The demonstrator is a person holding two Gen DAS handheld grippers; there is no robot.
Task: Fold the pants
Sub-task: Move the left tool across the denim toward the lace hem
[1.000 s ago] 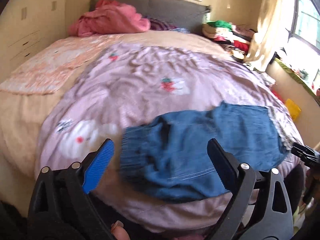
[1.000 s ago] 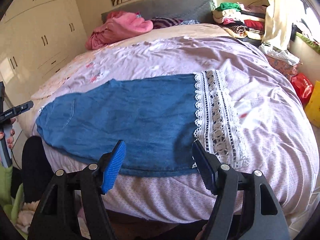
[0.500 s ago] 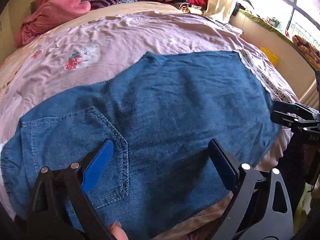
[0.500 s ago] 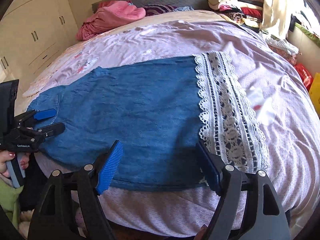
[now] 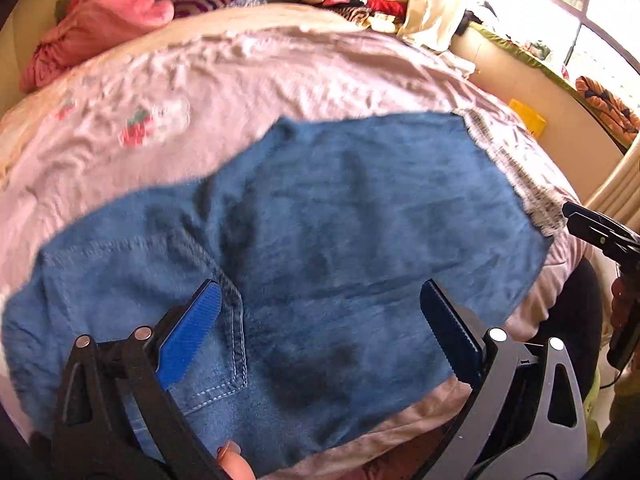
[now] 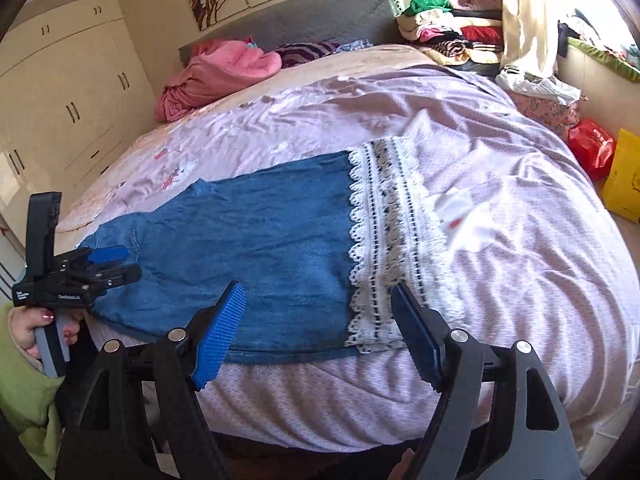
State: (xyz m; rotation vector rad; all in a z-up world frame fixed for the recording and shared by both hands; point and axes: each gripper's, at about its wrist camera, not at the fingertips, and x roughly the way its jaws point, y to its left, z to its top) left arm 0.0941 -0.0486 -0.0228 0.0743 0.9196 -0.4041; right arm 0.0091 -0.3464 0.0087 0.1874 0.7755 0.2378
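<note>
- Pants (image 6: 256, 248): blue denim with a white lace cuff (image 6: 388, 248), lying flat on the bed (image 6: 520, 280) near its front edge, waist end on the left-hand side, cuff end on the right.
- They look laid leg over leg already, judging by the single leg outline; no crosswise fold yet.
- Left gripper (image 5: 320, 320): fingers wide apart, nothing between them, pads clear of the cloth. Back pocket (image 5: 216, 344) sits right under the blue left finger; denim fills the gap ahead.
- Right gripper (image 6: 320, 336): fingers wide apart, empty, poised over the near hem. Lace cuff is just ahead of the right finger, plain denim ahead of the left one.
- In the right wrist view the left gripper shows from the side at the waist end, hand (image 6: 28, 328) on its handle.
- Progress, my read: early. Pants spread out, both grippers lined up at opposite ends, no grip taken.
- Left to do: pinch cuff and waist, bring one end over the other, flatten, maybe fold again.
- Pink blanket (image 6: 216, 72) and clothes pile (image 6: 452, 36) far beyond the fingers, not involved.
</note>
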